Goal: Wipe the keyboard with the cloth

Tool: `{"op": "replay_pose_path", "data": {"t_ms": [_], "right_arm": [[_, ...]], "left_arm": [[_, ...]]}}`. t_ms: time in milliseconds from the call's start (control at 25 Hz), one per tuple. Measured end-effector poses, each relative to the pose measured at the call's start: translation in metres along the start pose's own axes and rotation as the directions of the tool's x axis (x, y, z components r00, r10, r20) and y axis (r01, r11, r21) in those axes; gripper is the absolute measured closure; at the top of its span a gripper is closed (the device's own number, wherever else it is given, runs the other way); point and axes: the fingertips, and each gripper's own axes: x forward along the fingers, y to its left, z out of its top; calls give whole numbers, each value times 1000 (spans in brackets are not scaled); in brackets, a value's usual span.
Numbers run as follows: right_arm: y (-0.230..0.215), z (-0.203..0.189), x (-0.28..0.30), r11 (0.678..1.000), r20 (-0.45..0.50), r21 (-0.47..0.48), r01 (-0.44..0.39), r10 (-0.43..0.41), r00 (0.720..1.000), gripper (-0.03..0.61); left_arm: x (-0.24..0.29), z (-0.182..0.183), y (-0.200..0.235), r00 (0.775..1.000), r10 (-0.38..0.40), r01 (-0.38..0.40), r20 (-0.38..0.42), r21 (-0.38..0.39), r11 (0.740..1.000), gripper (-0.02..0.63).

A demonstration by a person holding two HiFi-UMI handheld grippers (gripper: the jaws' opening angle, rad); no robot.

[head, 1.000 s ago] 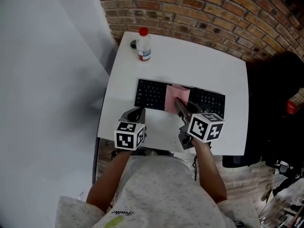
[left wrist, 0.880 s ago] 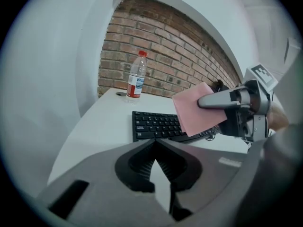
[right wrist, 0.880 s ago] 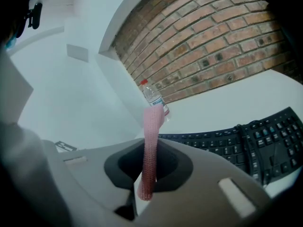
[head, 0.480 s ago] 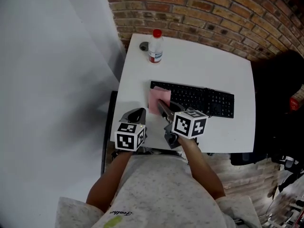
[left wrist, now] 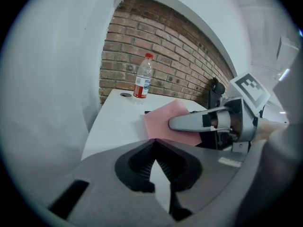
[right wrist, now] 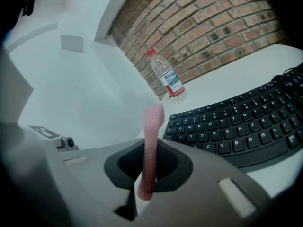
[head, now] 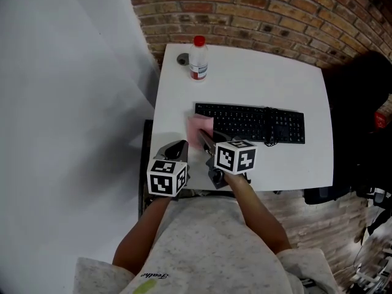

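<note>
Though broad in the left gripper view, cloth [right wrist: 152, 126] edge-on within clamped right gripper [right wrist: 148, 171]; left gripper [left wrist: 155, 151] closed.

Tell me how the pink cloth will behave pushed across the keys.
Probably not limp: the cloth stands edge-up from the right gripper without drooping. Likely light, since one pinch carries it; raised keys on the keyboard may snag it.

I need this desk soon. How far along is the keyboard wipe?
Done: the right gripper is shut on the pink cloth, which swept from the middle of the keyboard to its left end in the last second. In hand: that left end. Left: the right half, no pass shown. The left gripper is shut, empty.
</note>
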Motion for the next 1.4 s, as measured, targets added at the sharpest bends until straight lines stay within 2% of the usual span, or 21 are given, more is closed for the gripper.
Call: {"op": "replay_pose_path", "data": {"t_ms": [1400], "right_arm": [[-88,5,-79,991,38,49,124,-126,991,557]], "left_arm": [[54,16,-89,994,-105,106,-24,66,992,623]]}}
